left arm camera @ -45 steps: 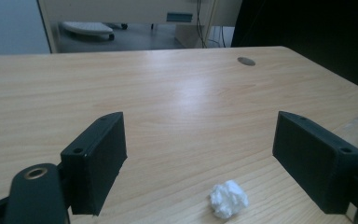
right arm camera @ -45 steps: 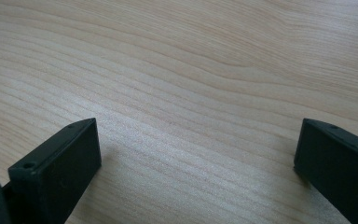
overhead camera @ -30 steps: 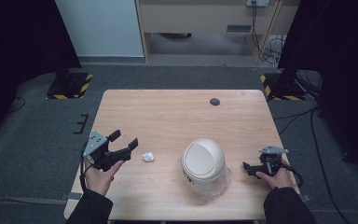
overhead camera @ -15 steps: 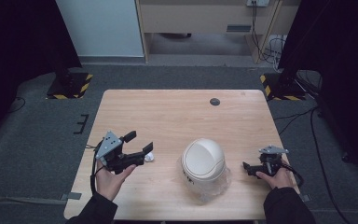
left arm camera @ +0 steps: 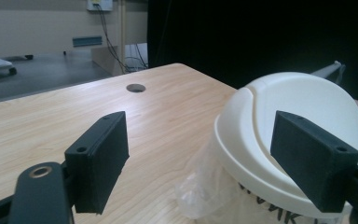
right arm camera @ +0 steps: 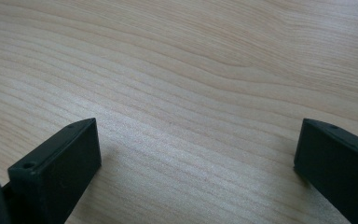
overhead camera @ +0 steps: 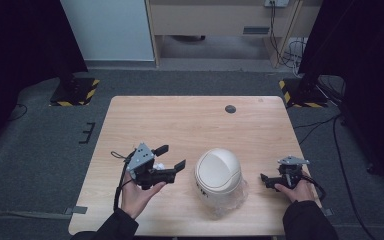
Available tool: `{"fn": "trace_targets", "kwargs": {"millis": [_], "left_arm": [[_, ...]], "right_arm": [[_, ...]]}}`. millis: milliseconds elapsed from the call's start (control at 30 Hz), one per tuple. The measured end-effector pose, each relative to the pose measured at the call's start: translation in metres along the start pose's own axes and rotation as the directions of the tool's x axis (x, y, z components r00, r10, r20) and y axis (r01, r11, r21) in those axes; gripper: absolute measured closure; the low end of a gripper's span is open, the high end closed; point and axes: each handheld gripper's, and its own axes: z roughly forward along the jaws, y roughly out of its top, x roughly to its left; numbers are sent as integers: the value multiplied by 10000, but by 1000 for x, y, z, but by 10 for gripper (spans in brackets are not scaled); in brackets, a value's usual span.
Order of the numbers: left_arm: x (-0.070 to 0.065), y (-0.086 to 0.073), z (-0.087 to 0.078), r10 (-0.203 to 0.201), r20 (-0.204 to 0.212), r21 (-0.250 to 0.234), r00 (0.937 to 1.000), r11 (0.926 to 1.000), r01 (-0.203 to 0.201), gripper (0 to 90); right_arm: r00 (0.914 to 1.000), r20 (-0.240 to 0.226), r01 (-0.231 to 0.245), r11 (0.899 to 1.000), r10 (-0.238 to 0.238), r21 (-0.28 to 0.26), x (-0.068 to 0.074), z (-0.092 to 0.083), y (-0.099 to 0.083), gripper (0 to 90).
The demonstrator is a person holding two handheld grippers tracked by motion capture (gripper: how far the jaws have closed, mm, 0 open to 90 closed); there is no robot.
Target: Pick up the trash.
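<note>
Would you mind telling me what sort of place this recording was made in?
Probably a lab or studio for recording handling work: a bare wooden table on grey carpet, black curtains on both sides, hazard-striped stand bases, and cables along the back wall.

Left claw (overhead camera: 171, 156) raised, jaws wide apart, right claw (overhead camera: 265, 179) low, jaws apart
</note>
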Motion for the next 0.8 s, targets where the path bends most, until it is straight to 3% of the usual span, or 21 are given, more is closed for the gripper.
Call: {"fn": "trace_targets", "kwargs": {"millis": [433, 800], "left_arm": [[-22, -2, 30, 382, 582, 617, 9976, 9972, -418, 179], [-28, -4, 43, 468, 773, 1004, 9959, 9935, -544, 175]], "right_arm": [[10000, 2, 2, 10000, -2, 1, 0, 0, 0, 7], [10000, 0, 1, 10000, -1, 3, 0, 0, 0, 7]]}}
